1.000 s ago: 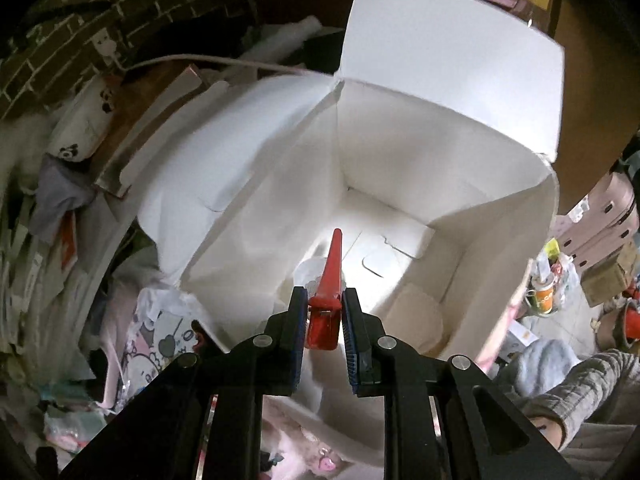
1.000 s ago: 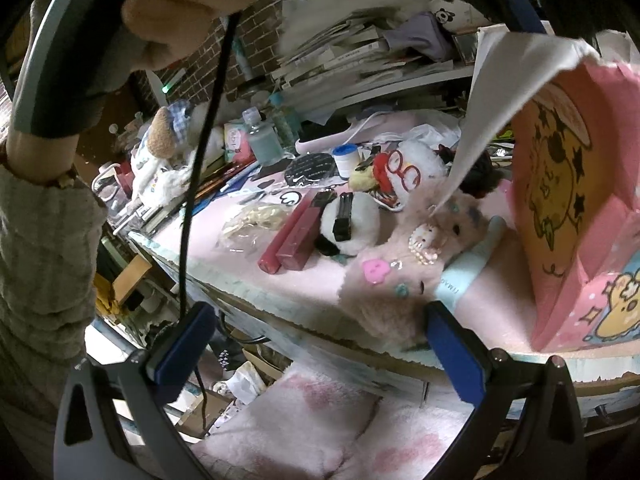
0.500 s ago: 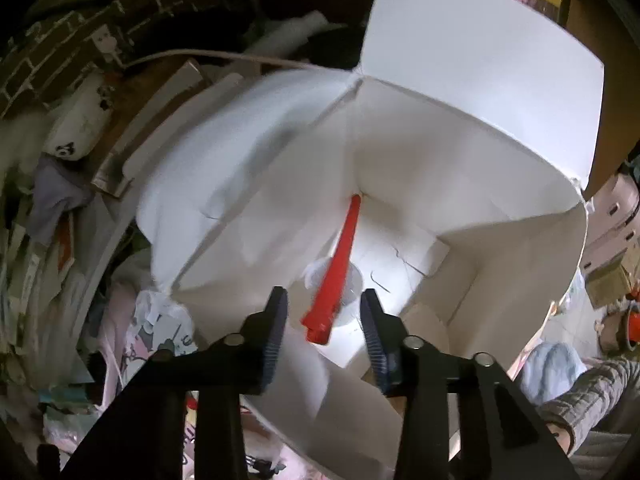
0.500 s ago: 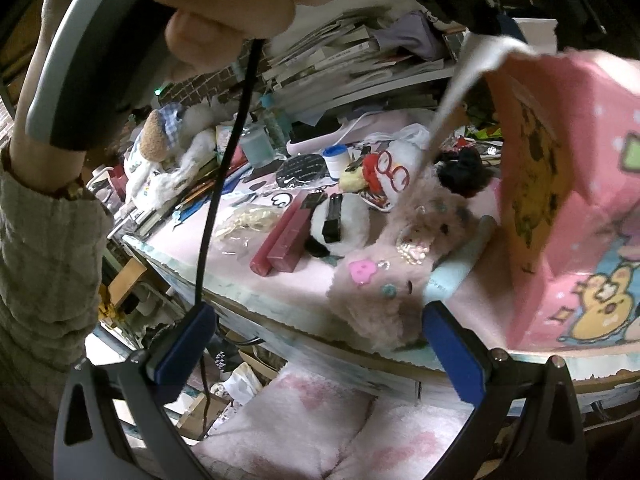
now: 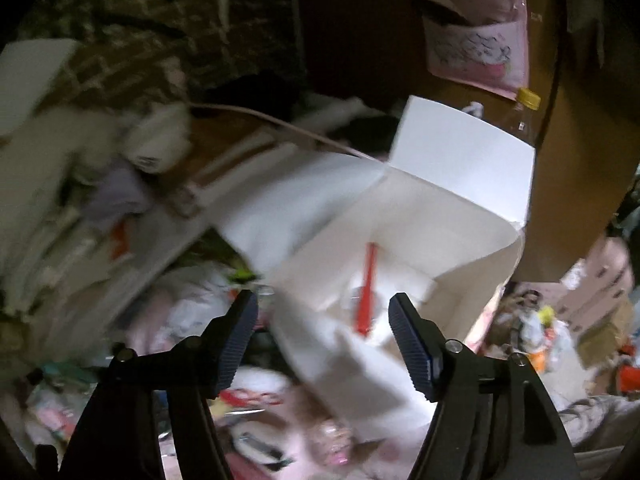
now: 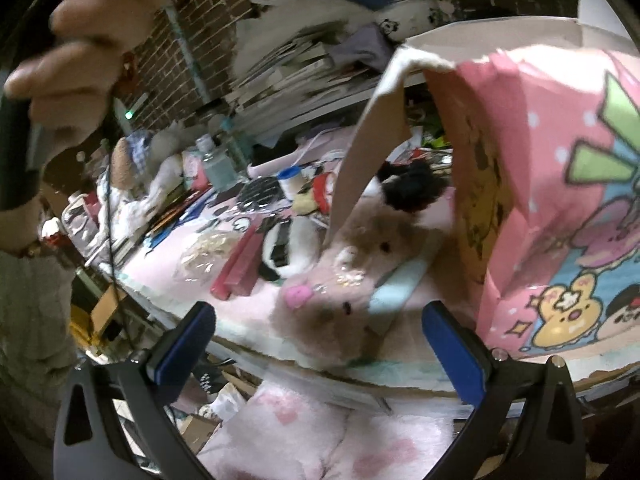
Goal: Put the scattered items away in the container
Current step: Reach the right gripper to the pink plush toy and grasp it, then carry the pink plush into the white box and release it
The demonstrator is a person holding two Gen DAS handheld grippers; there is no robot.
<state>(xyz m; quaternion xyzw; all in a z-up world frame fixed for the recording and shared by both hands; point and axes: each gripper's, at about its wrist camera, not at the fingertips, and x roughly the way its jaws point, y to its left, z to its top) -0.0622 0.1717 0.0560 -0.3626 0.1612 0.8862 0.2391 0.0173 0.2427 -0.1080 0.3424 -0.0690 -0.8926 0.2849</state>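
The left gripper (image 5: 322,330) has its ribbed dark fingers (image 5: 236,340) spread wide with nothing between them, poised above the near edge of the open white cardboard box with raised flaps (image 5: 460,184). Down inside that box, on its floor, lies the slim red plastic stick-shaped item (image 5: 366,290), slanting toward the far wall and free of the fingers. The left view is blurred, so the clutter around the box cannot be made out in detail.

The right gripper (image 6: 318,342) is also released, its blue-padded fingers (image 6: 182,338) standing far apart and empty just off the front edge of the pink-covered tabletop (image 6: 160,264). Directly beyond the gap sits a fluffy beige plush toy with a pink patch (image 6: 340,280), lying on the tabletop and apart from the fingers. Further in are a pair of dark red rectangular bars (image 6: 240,260) side by side, a black-and-white plush (image 6: 288,252) just beside them, and a crinkled clear plastic bag (image 6: 200,256). To the right rises the pink cartoon-printed outside of the box (image 6: 560,220). At upper left, the person's left hand (image 6: 84,64) grips the other gripper's handle, raised above the tabletop, with a black cable (image 6: 110,200) hanging from it.
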